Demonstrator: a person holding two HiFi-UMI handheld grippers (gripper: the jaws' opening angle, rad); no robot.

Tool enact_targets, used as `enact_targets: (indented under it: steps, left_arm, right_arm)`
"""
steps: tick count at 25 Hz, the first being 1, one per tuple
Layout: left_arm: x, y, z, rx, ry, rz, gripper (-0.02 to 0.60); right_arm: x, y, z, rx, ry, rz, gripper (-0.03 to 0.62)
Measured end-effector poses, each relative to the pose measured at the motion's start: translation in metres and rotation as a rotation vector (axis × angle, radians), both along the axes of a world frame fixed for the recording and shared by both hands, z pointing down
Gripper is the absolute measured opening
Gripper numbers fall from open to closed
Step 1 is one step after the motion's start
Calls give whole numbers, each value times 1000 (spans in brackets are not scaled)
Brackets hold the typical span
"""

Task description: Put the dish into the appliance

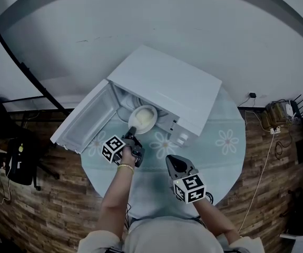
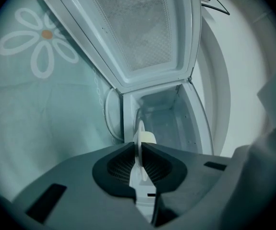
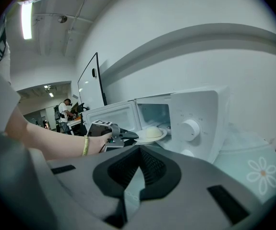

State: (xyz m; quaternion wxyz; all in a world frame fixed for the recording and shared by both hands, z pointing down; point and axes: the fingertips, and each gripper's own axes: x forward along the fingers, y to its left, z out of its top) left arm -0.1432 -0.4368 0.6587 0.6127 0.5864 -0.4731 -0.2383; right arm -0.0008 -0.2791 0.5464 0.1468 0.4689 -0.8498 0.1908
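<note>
Two grippers: left gripper (image 1: 132, 131) is clamped on the dish (image 1: 143, 118) rim; right gripper (image 1: 171, 161) is closed, empty.
Dish heading: the open appliance (image 1: 167, 83) cavity is faced, straight beyond the left gripper.

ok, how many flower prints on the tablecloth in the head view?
3 flowers: one right of the microwave, one in front of it, one by the open door. The microwave may hide more.

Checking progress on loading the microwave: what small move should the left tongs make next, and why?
Probably ease the round white plate further into the white microwave: the left tongs grip its rim, it is only at the open cavity's mouth, and the door stands wide.
</note>
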Motion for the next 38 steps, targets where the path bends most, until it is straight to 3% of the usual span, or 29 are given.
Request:
enact_targets:
  steps: [21,38]
  left_arm:
    - [35,-66,12,-21,-14,35,41]
    - [44,-84,16,-24,-38,34,41]
  right_arm:
    - [17,-7,18,-45,2,43,5]
    - [24,-8,22,-54,-5,52,5]
